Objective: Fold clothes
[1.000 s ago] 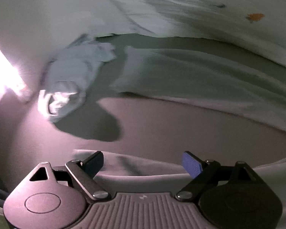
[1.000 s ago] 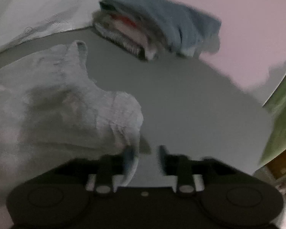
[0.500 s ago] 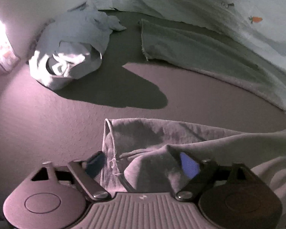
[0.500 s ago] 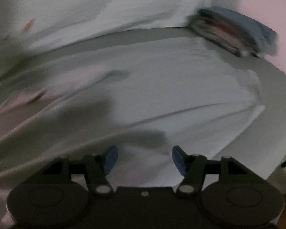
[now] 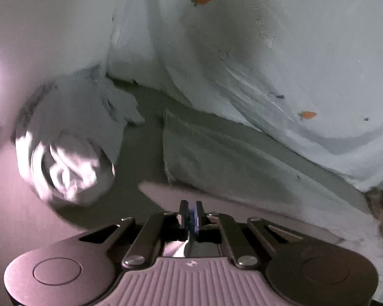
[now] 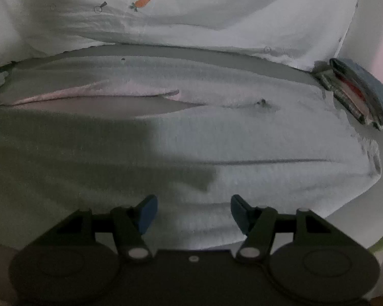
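Left gripper [image 5: 190, 215] is clenched; a sliver of pale cloth shows behind its pads, so it appears to pinch an edge of the light garment [image 6: 255, 137], which lies spread flat ahead. A crumpled garment [image 5: 71, 153] sits at ten o'clock. Right gripper [image 6: 191, 211] is released, hovering above the garment's near hem. Judged step: taking corners for a fold; next, the right must close on the hem. The folded stack [image 6: 357, 94] rests at two o'clock. No containers seen.
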Demonstrator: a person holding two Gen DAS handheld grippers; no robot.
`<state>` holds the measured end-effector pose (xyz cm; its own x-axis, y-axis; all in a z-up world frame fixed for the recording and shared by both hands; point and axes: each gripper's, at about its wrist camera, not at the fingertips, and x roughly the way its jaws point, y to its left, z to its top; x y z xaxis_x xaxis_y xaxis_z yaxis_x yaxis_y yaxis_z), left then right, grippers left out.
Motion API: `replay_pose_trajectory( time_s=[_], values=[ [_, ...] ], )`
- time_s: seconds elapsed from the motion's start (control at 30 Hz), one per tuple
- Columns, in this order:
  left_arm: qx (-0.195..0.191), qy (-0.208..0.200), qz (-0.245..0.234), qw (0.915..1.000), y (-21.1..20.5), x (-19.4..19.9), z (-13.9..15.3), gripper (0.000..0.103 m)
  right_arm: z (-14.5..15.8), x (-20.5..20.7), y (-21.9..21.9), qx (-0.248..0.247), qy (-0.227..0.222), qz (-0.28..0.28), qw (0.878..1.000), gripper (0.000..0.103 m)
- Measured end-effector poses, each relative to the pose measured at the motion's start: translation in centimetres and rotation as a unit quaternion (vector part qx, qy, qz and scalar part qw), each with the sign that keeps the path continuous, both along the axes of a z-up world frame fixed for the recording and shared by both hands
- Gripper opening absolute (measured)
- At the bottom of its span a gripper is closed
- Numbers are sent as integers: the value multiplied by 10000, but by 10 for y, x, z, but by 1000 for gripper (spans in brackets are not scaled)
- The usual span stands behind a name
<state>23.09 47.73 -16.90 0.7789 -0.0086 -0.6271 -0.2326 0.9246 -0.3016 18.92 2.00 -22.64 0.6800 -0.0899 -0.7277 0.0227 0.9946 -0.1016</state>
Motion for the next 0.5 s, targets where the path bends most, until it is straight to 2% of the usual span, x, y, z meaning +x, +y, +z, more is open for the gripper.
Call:
replay_pose_trajectory(
  time_s=[0.03, 0.13, 0.2, 0.27, 0.3, 0.37, 0.43, 0.5],
  values=[
    [172, 58, 89, 9998, 3, 10, -4, 5, -1, 4, -3, 27, 26, -49, 10000, 65],
    [362, 862, 463, 9945, 17, 36, -28, 8, -1, 5, -8, 71, 65, -186, 9998, 66],
    [317, 992, 551, 9930, 22, 33, -32, 20, 0, 3, -11, 90, 64, -282, 9995, 68],
    [142, 993, 510, 9936, 23, 19, -30, 49, 1, 0, -12, 120, 57, -373, 9992, 70],
    [79, 984, 444, 9941, 22, 12, -30, 54, 1, -2, -13, 137, 68, -404, 9991, 71],
    [14, 1029, 157, 9946, 15, -5, -28, 71, -3, -4, -15, 135, 130, -473, 9987, 71],
    [-62, 1177, -83, 9930, 4, -20, -33, 79, -7, -6, -17, 157, 211, -544, 9982, 71],
    [-98, 1357, -341, 9901, -9, -34, -41, 80, -10, -7, -19, 225, 285, -594, 9976, 71]
  ],
)
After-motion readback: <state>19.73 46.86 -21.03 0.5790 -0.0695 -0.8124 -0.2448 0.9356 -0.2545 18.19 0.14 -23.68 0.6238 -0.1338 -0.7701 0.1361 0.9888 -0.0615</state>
